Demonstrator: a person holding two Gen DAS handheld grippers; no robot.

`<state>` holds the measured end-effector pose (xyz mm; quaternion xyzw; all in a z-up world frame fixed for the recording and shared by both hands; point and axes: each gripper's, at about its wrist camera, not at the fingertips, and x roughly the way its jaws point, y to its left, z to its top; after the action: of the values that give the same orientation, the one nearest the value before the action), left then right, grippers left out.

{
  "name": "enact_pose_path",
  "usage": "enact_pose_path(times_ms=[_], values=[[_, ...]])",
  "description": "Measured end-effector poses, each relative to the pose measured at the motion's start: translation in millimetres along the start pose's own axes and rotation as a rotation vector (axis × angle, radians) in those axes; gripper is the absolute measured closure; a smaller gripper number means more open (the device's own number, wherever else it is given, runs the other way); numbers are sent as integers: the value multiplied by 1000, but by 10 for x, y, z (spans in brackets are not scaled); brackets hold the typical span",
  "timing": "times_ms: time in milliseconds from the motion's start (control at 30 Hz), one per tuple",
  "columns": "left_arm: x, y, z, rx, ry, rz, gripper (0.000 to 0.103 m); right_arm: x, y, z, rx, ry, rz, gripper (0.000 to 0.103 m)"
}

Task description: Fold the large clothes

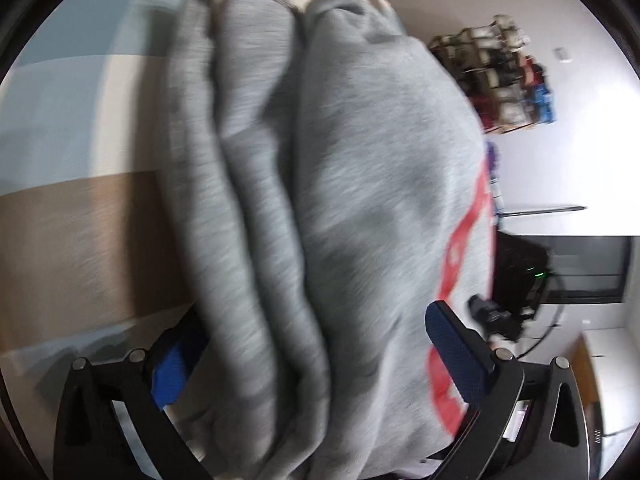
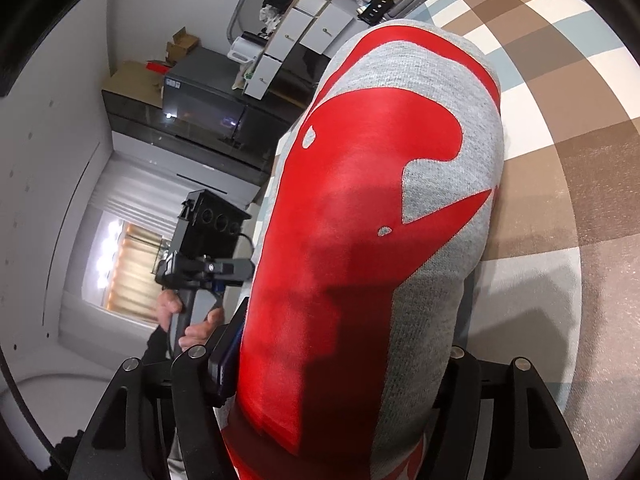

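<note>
A folded grey sweatshirt [image 1: 340,200] with a red print [image 2: 352,220] is bundled into thick layers above the checked cover [image 1: 72,232]. In the blurred left wrist view my left gripper [image 1: 312,322] straddles the bundle's near end. Its blue pads [image 1: 456,352] stand wide on either side, and the left one is half hidden by cloth. In the right wrist view my right gripper [image 2: 348,332] is clamped across the red-printed side. The left pad [image 2: 228,356] presses into the fabric and the right finger is hidden behind it. A hand [image 2: 192,328] holds the left gripper's handle beside the bundle.
The brown, white and blue checked cover [image 2: 560,160] spreads under and right of the sweatshirt. Dark cabinets [image 2: 200,120], white boxes [image 2: 304,28] and a curtained window [image 2: 128,264] lie beyond. A shoe rack [image 1: 500,80] hangs on the white wall.
</note>
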<state>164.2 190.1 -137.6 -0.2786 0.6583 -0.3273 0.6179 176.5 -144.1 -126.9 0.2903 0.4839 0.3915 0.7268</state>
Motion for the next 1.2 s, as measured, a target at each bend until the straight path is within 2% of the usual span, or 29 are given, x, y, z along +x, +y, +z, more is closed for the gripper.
enact_pose_path(times_ms=[67,100,167,267,333,400,567,767,933,1200], values=[[104,28,6,-9,17,-82,2,-27,-64,-40,13,-2,20,35],[146,6,-4,6,8,-92,2,-46,-98,-57,17,-4,30,35],[175,-80,-26,56,-2,-47,2,-68,-126,-65,22,-9,45,36],[123,-112,-93,101,-36,-6,22,-102,-79,-80,1,-15,47,37],[18,-71,-141,96,-63,-23,46,-138,-70,-94,-8,-26,59,39],[-103,-17,-187,94,-88,-45,56,-153,-44,-99,-8,-36,72,39],[-199,-80,-315,114,-113,-47,56,-198,92,-139,-41,-58,115,40],[-264,-188,-319,131,-140,-64,56,-274,252,-156,-79,-92,158,40],[-454,-280,-359,145,-177,-50,56,-252,465,-124,-99,-100,193,40],[-954,-485,-410,155,-262,-19,56,-128,1102,90,-181,-94,222,40]])
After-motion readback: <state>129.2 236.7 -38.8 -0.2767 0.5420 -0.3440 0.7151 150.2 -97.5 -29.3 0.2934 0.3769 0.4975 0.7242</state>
